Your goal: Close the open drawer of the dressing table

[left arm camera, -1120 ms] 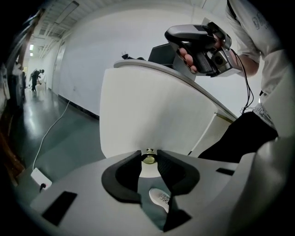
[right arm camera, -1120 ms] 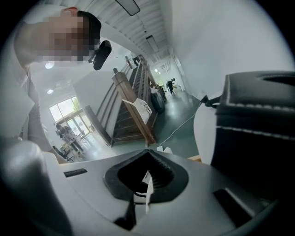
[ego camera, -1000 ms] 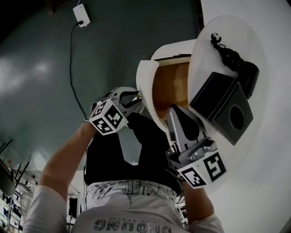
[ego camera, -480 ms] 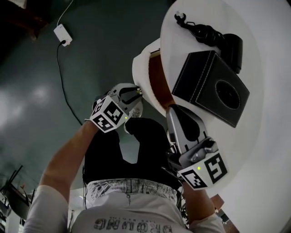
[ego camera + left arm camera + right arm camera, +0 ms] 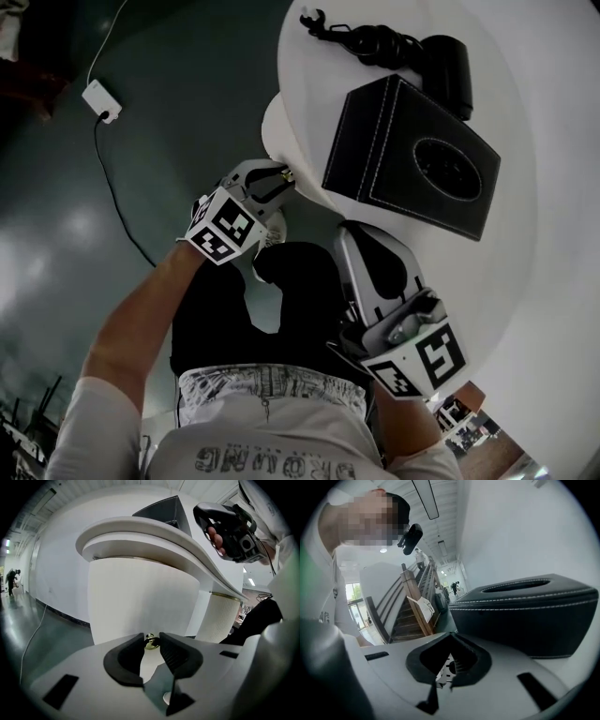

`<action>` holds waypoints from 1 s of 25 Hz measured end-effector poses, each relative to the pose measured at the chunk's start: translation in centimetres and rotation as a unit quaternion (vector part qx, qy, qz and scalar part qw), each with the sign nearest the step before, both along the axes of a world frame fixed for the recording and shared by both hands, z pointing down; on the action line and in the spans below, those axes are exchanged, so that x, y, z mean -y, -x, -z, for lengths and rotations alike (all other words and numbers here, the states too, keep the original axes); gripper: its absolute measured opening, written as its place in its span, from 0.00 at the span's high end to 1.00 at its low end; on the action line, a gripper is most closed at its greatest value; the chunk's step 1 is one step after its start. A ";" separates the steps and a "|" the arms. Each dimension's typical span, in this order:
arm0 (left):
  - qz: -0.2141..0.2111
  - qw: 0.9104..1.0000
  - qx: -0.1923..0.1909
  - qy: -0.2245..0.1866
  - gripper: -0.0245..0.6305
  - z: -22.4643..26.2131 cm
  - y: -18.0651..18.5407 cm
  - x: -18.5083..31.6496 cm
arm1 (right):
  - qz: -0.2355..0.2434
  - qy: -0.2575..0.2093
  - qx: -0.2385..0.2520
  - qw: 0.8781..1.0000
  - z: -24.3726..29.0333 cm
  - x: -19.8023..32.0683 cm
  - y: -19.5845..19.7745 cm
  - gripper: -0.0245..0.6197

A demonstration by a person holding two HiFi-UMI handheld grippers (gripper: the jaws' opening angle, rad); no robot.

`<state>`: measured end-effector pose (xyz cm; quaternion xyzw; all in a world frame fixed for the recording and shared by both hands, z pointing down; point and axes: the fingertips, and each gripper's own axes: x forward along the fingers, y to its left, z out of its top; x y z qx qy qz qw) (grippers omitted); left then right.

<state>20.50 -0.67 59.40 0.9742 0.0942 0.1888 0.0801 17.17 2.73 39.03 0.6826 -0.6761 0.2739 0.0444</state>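
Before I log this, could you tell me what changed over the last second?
The white curved drawer front slid in, hiding its wooden interior, pushed by the left tongs gripping its small brass knob. The right tongs stayed shut and empty.

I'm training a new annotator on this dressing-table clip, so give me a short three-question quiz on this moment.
1. True or false: the right gripper is holding the tissue box.
2. What sits between the fingers of the left gripper? A. a brass knob B. a power cord C. nothing
3. Short answer: what lies beyond the tissue box on the table top?
Key: 1 false, its fingers are shut and empty; 2 A; 3 a black corded appliance, likely a hair dryer.
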 end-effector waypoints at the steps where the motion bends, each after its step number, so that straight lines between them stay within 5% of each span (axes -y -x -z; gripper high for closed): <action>1: -0.002 1.000 -0.001 -0.002 0.78 0.0 -0.4 0.0 | -0.005 0.000 -0.001 1.000 0.0 -0.2 -0.1 0.95; 14: -0.017 1.000 -0.012 -0.013 0.78 0.2 -5.5 0.0 | -0.046 -0.010 0.000 0.999 -0.1 -1.6 -1.9 0.95; 25: 0.000 1.000 0.011 -0.015 0.72 0.2 -5.3 0.5 | -0.039 -0.027 0.016 0.999 0.1 -1.2 -2.6 0.95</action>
